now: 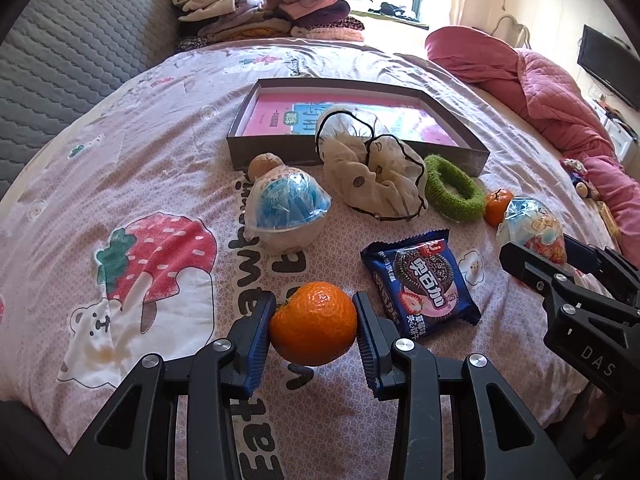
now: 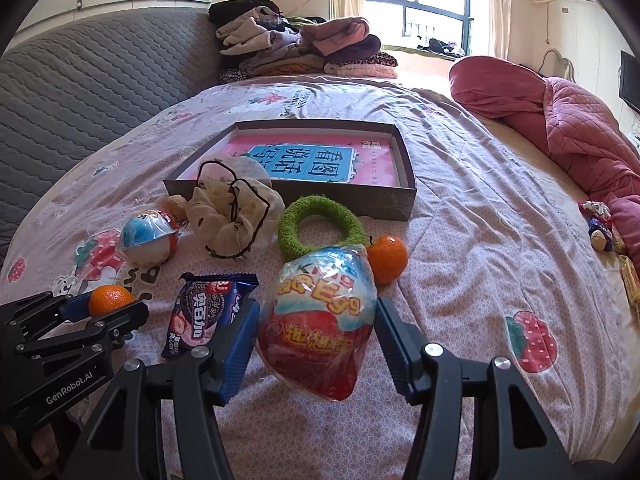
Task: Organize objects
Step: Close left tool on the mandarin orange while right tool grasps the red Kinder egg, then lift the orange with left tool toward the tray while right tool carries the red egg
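My left gripper (image 1: pixel 314 307) is shut on an orange mandarin (image 1: pixel 314 330), its blue pads pressing both sides, low over the pink bedsheet. In the right wrist view the same gripper (image 2: pixel 102 312) holds that mandarin (image 2: pixel 109 299) at the lower left. My right gripper (image 2: pixel 316 314) is shut on a plastic-wrapped red and blue toy egg (image 2: pixel 320 328); the left wrist view shows this egg (image 1: pixel 532 224) at the right. Behind stands a shallow grey box (image 1: pixel 280 154) with a pink book lying in it.
On the sheet lie a cookie packet (image 1: pixel 420 284), a blue and white wrapped egg (image 1: pixel 286 208), a cream scrunchie (image 1: pixel 372 176), a green scrunchie (image 1: pixel 452 188), a second mandarin (image 2: pixel 387 258) and a small brown fruit (image 1: pixel 264 166). Folded clothes (image 1: pixel 272 12) are piled behind and a pink quilt (image 1: pixel 552 92) lies to the right.
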A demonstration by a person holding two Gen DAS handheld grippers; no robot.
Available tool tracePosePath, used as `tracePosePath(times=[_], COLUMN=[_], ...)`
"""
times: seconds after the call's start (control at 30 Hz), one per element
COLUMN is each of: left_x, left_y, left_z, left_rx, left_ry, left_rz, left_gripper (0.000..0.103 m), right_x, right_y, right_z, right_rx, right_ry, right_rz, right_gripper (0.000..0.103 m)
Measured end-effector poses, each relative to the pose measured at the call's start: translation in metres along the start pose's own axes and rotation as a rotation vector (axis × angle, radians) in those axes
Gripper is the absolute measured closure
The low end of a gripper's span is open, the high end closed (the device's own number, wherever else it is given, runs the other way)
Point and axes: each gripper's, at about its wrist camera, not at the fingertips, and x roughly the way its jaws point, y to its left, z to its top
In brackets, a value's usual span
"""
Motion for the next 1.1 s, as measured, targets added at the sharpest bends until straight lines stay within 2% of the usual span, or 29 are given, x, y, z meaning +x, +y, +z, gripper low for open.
tracePosePath(times=[0.53,1.1], left_x=[-0.027,-0.026], left_y=[-0.001,-0.005], left_z=[0.026,0.06], left_rx=[-0.002,0.019], left_ry=[-0.086,-0.107], left_rz=[0.025,0.029], left_gripper=[0.063,0.063], right_x=[-0.018,-0.015], right_y=[0.009,0.012], right_z=[0.017,0.04], right_rx=[-0.028,-0.047], right_ry=[-0.062,-0.078], right_rz=[0.045,0.064], right_gripper=[0.045,0.045])
